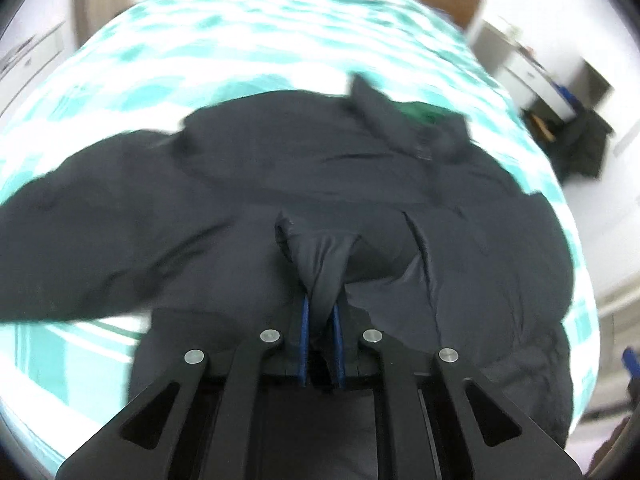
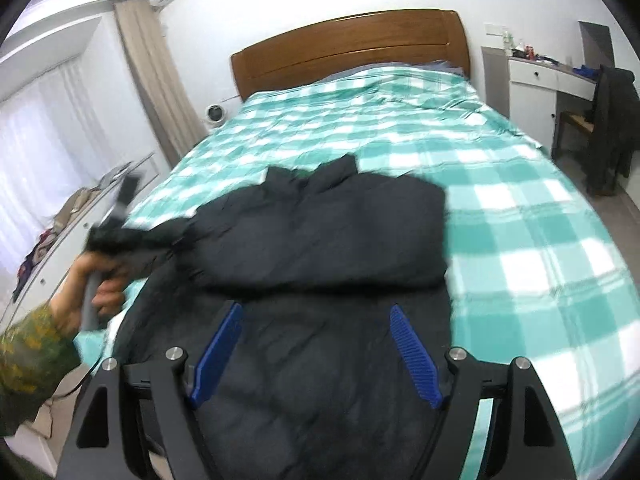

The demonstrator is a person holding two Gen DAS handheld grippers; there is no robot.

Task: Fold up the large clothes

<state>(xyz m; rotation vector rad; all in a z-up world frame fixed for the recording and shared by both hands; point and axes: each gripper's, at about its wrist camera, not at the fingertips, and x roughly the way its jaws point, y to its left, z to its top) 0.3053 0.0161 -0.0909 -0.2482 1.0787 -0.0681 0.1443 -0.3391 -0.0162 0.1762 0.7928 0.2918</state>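
Note:
A large black padded jacket [image 2: 320, 240] lies on the bed near its foot, collar toward the headboard, with its right side folded in. In the left wrist view the jacket [image 1: 280, 168] fills the middle, and one sleeve stretches out to the left. My left gripper [image 1: 320, 300] is shut on a pinched fold of the jacket's fabric and holds it above the jacket. In the right wrist view the left gripper [image 2: 108, 236] holds the sleeve end at the bed's left edge. My right gripper [image 2: 316, 312] is open and empty, just above the jacket's lower part.
The bed [image 2: 520, 240] has a teal and white checked cover and a wooden headboard [image 2: 352, 44]. A white desk [image 2: 540, 76] and a chair with dark clothes [image 2: 612, 120] stand at the right. A white dresser [image 2: 80, 216] with clutter is at the left.

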